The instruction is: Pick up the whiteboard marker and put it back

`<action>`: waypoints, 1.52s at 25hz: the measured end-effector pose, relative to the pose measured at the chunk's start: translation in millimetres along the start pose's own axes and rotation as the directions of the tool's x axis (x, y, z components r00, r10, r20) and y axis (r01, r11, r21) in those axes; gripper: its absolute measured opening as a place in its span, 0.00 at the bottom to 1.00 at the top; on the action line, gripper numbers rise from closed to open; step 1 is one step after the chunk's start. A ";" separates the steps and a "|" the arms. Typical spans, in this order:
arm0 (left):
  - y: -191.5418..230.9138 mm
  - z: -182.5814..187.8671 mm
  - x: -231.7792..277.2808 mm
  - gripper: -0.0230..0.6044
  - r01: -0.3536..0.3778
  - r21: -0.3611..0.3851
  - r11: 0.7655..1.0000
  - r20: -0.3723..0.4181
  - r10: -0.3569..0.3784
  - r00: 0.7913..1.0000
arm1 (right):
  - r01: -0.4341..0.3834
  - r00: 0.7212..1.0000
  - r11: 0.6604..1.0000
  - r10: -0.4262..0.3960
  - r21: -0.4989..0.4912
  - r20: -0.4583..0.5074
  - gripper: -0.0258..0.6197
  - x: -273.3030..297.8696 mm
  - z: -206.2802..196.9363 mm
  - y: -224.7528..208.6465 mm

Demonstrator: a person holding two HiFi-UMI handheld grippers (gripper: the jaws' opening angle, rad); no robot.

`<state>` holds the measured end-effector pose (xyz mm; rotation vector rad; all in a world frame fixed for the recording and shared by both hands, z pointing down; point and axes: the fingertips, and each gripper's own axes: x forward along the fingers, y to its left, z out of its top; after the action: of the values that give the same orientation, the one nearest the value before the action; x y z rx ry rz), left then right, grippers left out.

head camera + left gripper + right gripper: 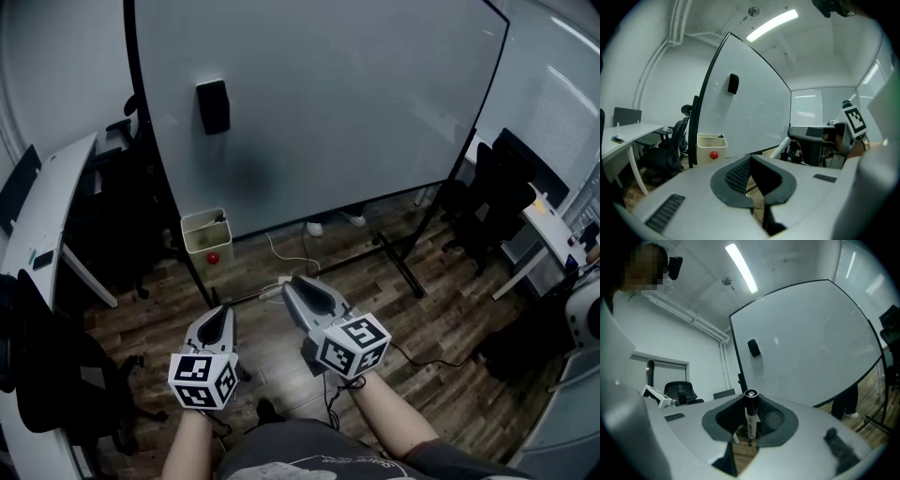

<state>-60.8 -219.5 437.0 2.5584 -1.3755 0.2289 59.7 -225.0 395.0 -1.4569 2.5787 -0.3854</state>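
While your right gripper (pixel 292 281) pinches the whiteboard marker (pixel 750 416) upright before the whiteboard (pixel 319 103), left gripper (pixel 225 311) closed on nothing, a slack grip could let it swivel or drop

Here's an office: a big whiteboard (pixel 319 103) on its stand dead ahead, a white desk (pixel 47 206) far left, black swivel chairs (pixel 492 192) right, and a strip light (pixel 771 26) overhead.
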 end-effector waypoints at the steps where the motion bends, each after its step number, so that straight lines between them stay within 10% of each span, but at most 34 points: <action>1: -3.9 -1.9 -5.2 0.06 -0.003 -0.001 1.000 0.000 0.003 1.000 | -0.006 1.000 1.000 0.006 0.000 -0.002 0.18 -5.9 -1.4 3.8; 38: -33.4 -14.9 -84.0 0.06 -0.043 -0.075 0.996 0.049 0.047 0.998 | -0.032 0.999 0.999 0.032 0.021 -0.021 0.18 -75.4 -21.5 42.9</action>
<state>-79.3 -130.4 426.8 2.4918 -1.4332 0.1189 57.9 -136.0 403.4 -1.4109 2.6034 -0.4238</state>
